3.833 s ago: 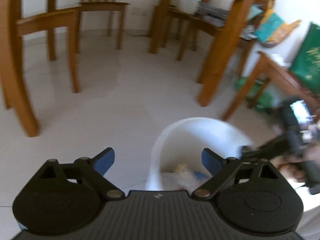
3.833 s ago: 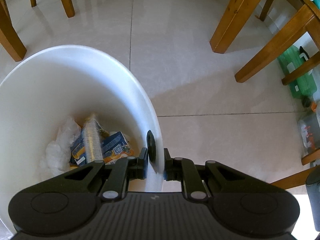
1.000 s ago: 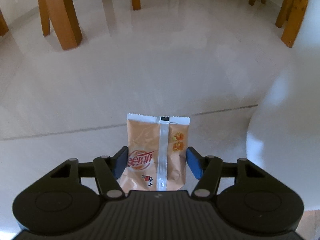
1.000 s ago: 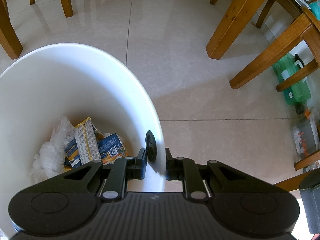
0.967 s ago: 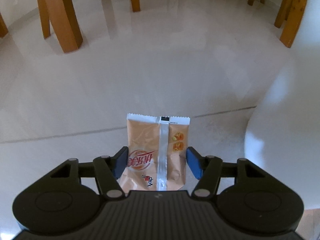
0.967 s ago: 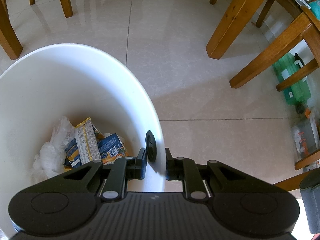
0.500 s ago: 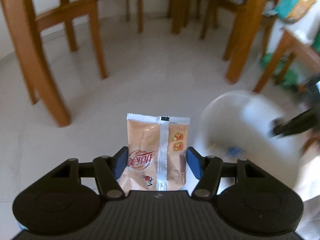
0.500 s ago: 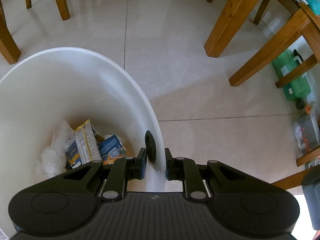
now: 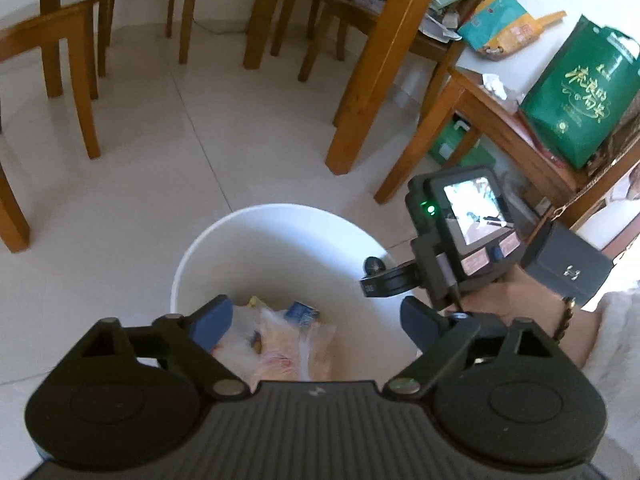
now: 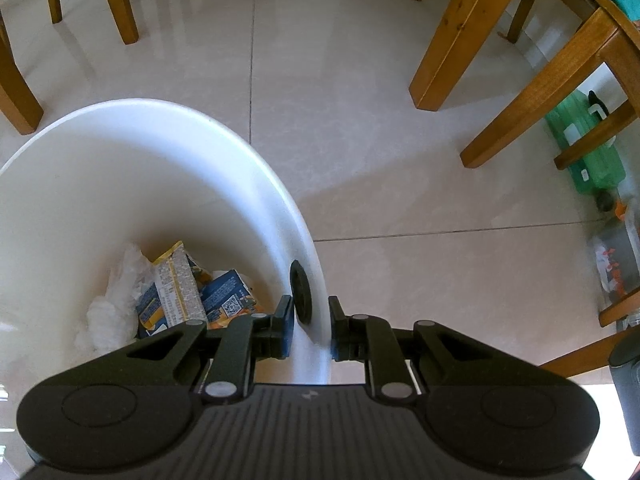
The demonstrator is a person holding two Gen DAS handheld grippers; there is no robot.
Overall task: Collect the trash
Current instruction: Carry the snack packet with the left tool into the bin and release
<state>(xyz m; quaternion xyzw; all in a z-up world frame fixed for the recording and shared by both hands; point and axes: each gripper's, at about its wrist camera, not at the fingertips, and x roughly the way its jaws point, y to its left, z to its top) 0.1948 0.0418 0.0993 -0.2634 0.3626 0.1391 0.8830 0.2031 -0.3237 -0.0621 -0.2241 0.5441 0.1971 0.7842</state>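
L tool (image 9: 316,322): tilted down over the white bin (image 9: 192,256), pointing into its mouth. Jaws are opening, blue pads (image 9: 210,320) wide apart, nothing pressed between them. The orange snack bag (image 9: 280,354) lies blurred below the gap between the pads, clear of both, over the trash (image 9: 298,312) at the bin bottom; cannot tell if it rests on the pile or is in the air.

Bin contents, R wrist view: white crumpled plastic (image 10: 116,296) at left, yellow wrapper (image 10: 176,284) mid, blue carton (image 10: 228,294) at right, all on the bin floor.

R tool (image 10: 311,322): pointing steeply down, jaws narrow, clamped on the bin wall (image 10: 280,216) at the rim, one finger inside, one outside. A black round knob (image 10: 300,292) sits on the inner wall just ahead of the inner finger. In L wrist view the R tool (image 9: 380,280) shows at the bin's right rim, held by a hand (image 9: 504,300) w/ a bracelet (image 9: 562,318) at the wrist.

Bin stands on the tiled floor (image 10: 380,140), wooden chair legs (image 10: 460,36) near.
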